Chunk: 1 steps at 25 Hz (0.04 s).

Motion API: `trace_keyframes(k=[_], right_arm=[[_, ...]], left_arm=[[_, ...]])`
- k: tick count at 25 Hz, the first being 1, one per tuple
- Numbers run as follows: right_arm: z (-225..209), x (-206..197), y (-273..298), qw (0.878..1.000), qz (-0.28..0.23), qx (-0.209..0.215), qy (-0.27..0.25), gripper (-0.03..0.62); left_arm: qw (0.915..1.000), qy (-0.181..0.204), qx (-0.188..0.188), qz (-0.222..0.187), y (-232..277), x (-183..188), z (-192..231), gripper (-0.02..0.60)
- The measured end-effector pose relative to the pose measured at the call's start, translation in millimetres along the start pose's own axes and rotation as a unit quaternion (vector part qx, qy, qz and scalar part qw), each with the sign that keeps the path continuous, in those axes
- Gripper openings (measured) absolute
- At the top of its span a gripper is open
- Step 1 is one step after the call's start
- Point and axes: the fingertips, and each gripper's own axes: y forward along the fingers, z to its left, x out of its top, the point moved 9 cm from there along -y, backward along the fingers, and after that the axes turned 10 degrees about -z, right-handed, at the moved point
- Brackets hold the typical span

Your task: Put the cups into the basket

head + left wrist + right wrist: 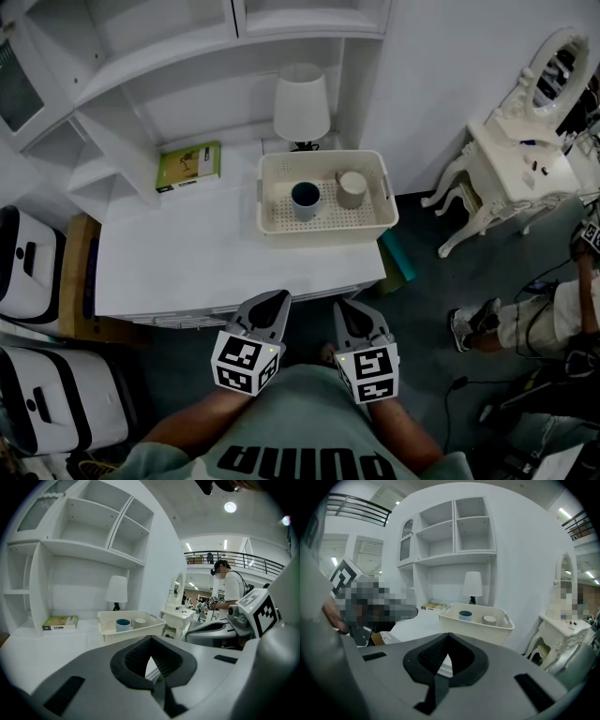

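- Head view: the white basket (265, 202) sits at the back right of the white table (187, 267), just in front of a lamp (301, 105).
- A blue cup (305, 200) and a beige cup (352, 188) stand upright inside it, side by side, not touching.
- The left gripper (275, 300) and right gripper (349, 309) hang at the table's near edge, well apart from the basket.
- Both pairs of jaws are closed tip to tip, with nothing between them.
- A green book (188, 166) lies left of the basket.
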Motion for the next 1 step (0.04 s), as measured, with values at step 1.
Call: trace_keyframes(k=[1], right_arm=[[-1.2, 0.0, 0.1, 1.000, 0.000, 0.000, 0.000, 0.012]], left_arm=[[1.0000, 0.000, -0.001, 0.000, 1.1, 0.1, -0.5, 0.006]])
